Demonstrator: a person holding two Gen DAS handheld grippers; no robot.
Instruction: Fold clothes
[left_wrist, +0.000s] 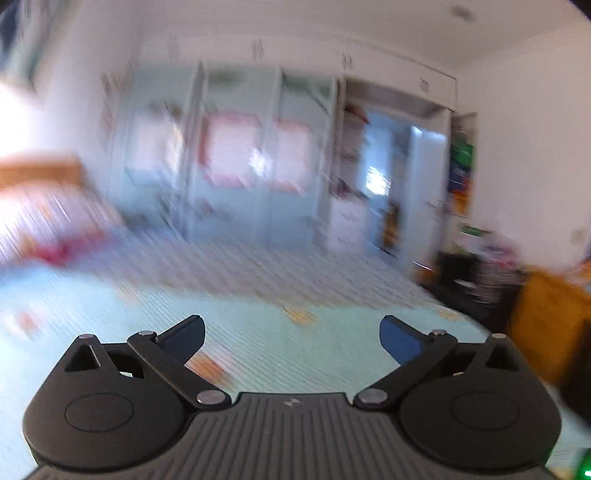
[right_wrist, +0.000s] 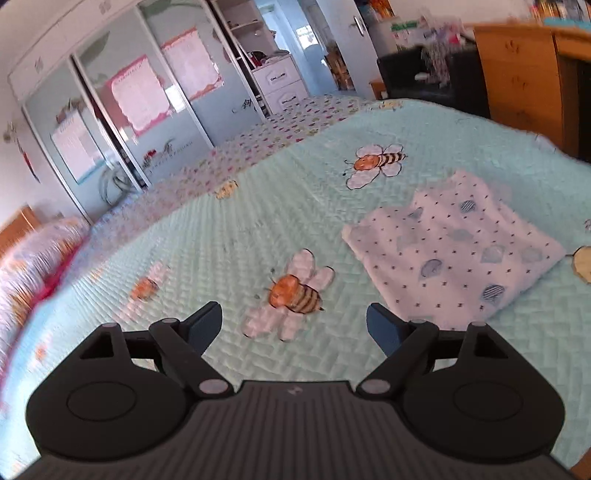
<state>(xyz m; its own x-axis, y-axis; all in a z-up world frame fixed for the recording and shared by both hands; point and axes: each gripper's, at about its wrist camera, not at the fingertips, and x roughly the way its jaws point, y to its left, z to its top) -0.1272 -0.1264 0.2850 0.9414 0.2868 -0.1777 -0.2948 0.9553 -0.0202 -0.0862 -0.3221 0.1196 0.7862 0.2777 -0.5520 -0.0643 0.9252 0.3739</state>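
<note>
While both grippers hang over the bed, neither has anything between its jaws. Seen through a blurred view, the left gripper (left_wrist: 291, 332) points almost level across the pale green quilt (left_wrist: 258, 332) toward the wardrobe (left_wrist: 229, 155), its jaws spread wide. The right gripper (right_wrist: 294, 323) tilts down at the quilt, jaws also wide, above an embroidered bee (right_wrist: 293, 293). A folded cloth (right_wrist: 454, 247), white with small dots and blue balloons, lies flat on the quilt just right of the right gripper, touched by neither finger. A wooden cabinet (right_wrist: 517, 74) stands beyond the bed.
</note>
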